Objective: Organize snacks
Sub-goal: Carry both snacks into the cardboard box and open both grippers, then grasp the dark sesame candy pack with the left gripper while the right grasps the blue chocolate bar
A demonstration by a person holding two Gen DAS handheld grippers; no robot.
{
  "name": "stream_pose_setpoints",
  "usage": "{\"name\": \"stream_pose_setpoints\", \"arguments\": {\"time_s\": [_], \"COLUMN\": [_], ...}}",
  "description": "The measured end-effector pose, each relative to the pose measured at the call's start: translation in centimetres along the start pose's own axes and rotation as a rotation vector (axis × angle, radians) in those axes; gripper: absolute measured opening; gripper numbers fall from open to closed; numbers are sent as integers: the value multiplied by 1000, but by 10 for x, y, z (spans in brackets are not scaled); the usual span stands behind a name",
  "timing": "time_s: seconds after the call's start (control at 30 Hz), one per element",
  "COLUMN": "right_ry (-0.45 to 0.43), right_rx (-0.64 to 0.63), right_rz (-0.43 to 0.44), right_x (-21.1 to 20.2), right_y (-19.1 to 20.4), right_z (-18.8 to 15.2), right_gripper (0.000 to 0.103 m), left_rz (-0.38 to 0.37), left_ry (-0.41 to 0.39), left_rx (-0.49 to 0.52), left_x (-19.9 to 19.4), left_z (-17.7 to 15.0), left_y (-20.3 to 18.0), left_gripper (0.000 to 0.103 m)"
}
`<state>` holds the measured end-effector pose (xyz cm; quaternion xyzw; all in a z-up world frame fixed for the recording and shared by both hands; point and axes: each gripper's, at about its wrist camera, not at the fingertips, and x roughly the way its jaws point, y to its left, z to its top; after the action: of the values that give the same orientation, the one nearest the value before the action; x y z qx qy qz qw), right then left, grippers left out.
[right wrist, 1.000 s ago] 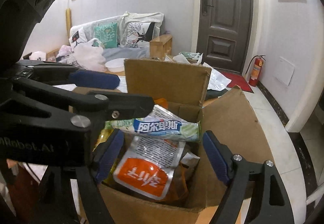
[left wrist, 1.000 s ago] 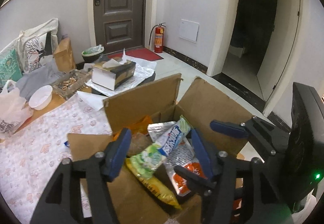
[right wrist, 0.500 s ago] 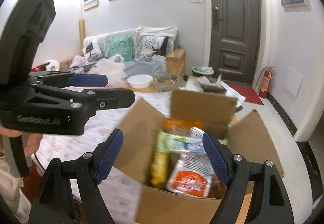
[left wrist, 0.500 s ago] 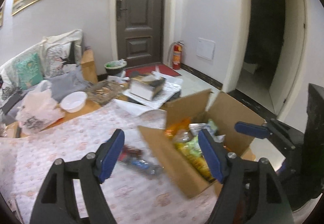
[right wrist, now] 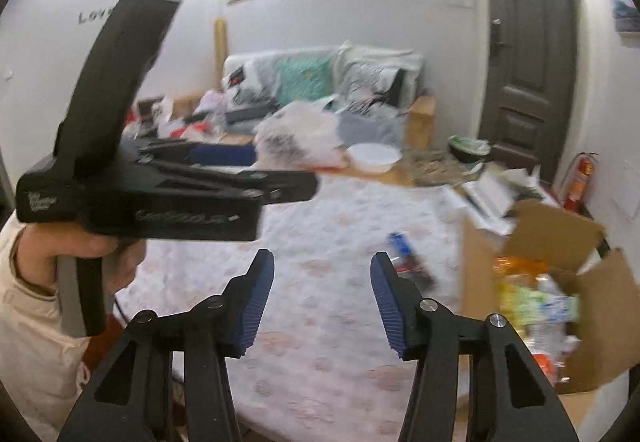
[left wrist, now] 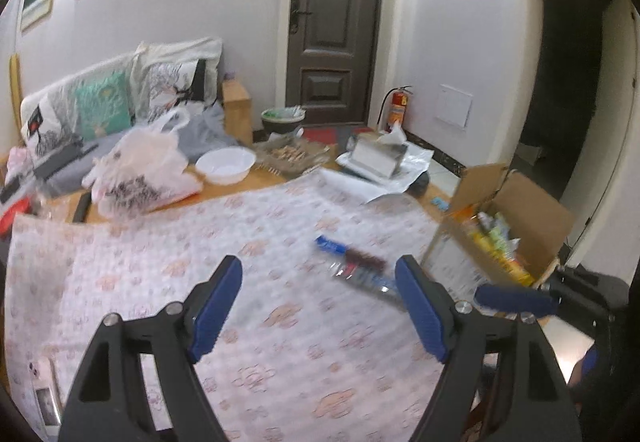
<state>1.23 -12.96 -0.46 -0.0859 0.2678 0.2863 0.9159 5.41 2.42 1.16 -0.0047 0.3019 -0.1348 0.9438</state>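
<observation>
An open cardboard box (left wrist: pixel 532 210) (right wrist: pixel 600 282) full of snack packets stands at the table's right end. One dark packet with a blue end (left wrist: pixel 352 268) (right wrist: pixel 408 258) lies on the flowered tablecloth (left wrist: pixel 240 242) just left of the box. My left gripper (left wrist: pixel 318 302) hovers over the cloth, its jaws opening with nothing between them; the packet lies beyond its right finger. My right gripper (right wrist: pixel 323 302) is over the cloth too, its jaws closing on empty air. A hand (right wrist: pixel 80 250) holds the left gripper at the left of the right wrist view.
A white bowl (left wrist: pixel 225 166), a plastic bag (left wrist: pixel 140 170), a tray of nuts (left wrist: pixel 288 154) and a tissue box (left wrist: pixel 380 158) crowd the table's far edge. A sofa with cushions (left wrist: pixel 104 106) lies behind. A phone (left wrist: pixel 40 394) rests at the near left corner.
Both grippers have drawn back out of the box and swung left over the tablecloth. The box now sits at the right. The left jaws have widened; the right jaws have narrowed.
</observation>
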Motion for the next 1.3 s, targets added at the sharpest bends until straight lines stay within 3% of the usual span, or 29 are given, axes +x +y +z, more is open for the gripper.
{"name": "stream_pose_setpoints", "arguments": {"time_s": [0.23,0.47,0.6,0.8,0.87,0.97,1.1,1.3], "right_ry": [166,300,345,375,377,379,395,429], "right_rx": [21,136,147,147,144,151,167,197], "right_rz": [11,-161,-243,-300,-326,-342,-337,-223], "right_x": [77,152,174,191,194,201,207,201], "right_y": [15,-41,-70,-91,-95,-102,-107,-90], "right_z": [-13,-30,-40,-42,-41,-39,-36,-38], "right_gripper": [44,45,45,46,56,66,67,66], "left_rz": [5,-30,-74,-135,-152,-164,-183,-188], "left_ry": [87,160,198,253,264,267,265,266], "left_rx": [-37,-55,-59,-61,-78,-96,-111,-96], "left_x": [48,98,130,168,175,177,176,172], "left_z": [-18,-26,-29,-34,-37,-40,-42,-45], "left_y": [37,47,44,45,50,56,60,60], "left_gripper": [76,76,76,76,76,76,76,76]}}
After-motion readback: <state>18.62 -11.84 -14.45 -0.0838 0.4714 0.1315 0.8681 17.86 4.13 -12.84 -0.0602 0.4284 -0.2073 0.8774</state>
